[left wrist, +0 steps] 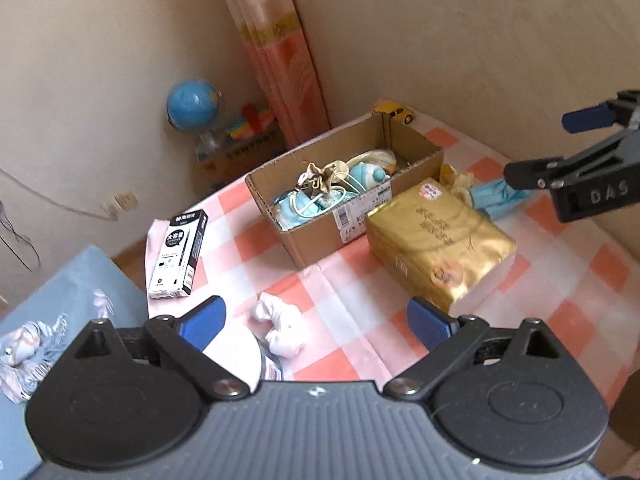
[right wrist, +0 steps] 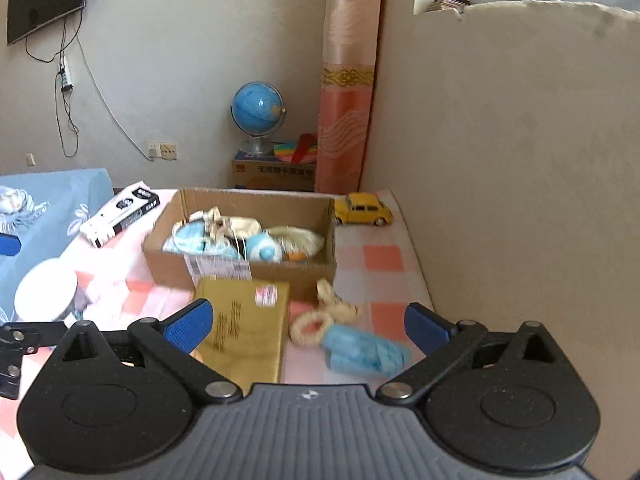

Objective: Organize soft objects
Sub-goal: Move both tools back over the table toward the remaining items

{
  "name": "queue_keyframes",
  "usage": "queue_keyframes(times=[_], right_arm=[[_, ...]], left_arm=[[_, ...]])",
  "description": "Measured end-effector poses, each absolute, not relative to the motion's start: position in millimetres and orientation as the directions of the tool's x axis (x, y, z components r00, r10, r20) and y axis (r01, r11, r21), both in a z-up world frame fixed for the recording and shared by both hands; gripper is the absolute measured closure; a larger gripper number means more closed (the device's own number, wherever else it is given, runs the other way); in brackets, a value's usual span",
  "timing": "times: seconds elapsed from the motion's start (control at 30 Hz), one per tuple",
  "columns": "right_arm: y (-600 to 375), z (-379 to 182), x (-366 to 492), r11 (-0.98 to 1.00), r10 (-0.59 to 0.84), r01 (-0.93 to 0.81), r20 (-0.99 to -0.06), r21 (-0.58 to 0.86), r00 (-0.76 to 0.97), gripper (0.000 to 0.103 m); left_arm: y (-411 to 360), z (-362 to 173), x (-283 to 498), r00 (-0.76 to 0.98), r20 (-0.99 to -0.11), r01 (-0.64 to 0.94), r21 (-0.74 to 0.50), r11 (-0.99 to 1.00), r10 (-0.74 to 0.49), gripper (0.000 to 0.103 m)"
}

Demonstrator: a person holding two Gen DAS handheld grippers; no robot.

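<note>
My left gripper (left wrist: 316,322) stands wide open with nothing between its blue pads, above the near edge of the surface spread with a pink-and-white checked cloth (left wrist: 352,280). My right gripper (right wrist: 308,322) is likewise wide open and empty. An open brown cardboard box (right wrist: 240,276) sits toward the far edge, holding light-blue and cream soft toys (right wrist: 224,236). Just in front of the box lies a gold-wrapped rectangular pack (left wrist: 436,244), touching or nearly touching its front wall. Beside the pack, toward the right edge, lies a light-blue plush toy with a cream ring (right wrist: 356,344), outside the box. A small crumpled white cloth (left wrist: 278,326) rests near the near edge, below my left gripper. A black-and-white pen box (left wrist: 178,254) lies at the left edge, and a yellow toy car (right wrist: 364,208) stands at the far right corner.
</note>
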State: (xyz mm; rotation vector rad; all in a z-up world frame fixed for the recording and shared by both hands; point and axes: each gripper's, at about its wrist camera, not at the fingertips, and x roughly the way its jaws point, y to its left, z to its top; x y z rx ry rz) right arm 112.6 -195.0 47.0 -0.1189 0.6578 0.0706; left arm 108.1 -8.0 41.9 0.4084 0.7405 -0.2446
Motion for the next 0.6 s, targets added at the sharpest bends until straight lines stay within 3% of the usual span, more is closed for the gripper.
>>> queue_keyframes(times=[0.27, 0.5, 0.6], right_arm=[[-207, 25, 80, 0.996, -0.015, -0.038, -0.605, -0.075, 0.796, 0.000], [-199, 6, 82, 0.991, 0.055, -0.125, -0.698, -0.050, 0.714, 0.000], [-195, 1, 85, 0.988, 0.087, -0.152, -0.719, -0.026, 0.690, 0.000]], left_arm=[[-10, 5, 105, 0.727, -0.682, 0.346, 0.271, 0.898, -0.074, 0.006], [0, -4, 147, 0.588, -0.802, 0.493, 0.249, 0.834, -0.109, 0.007], [11, -9, 181, 0.508, -0.854, 0.493, 0.183, 0.850, -0.111, 0.020]])
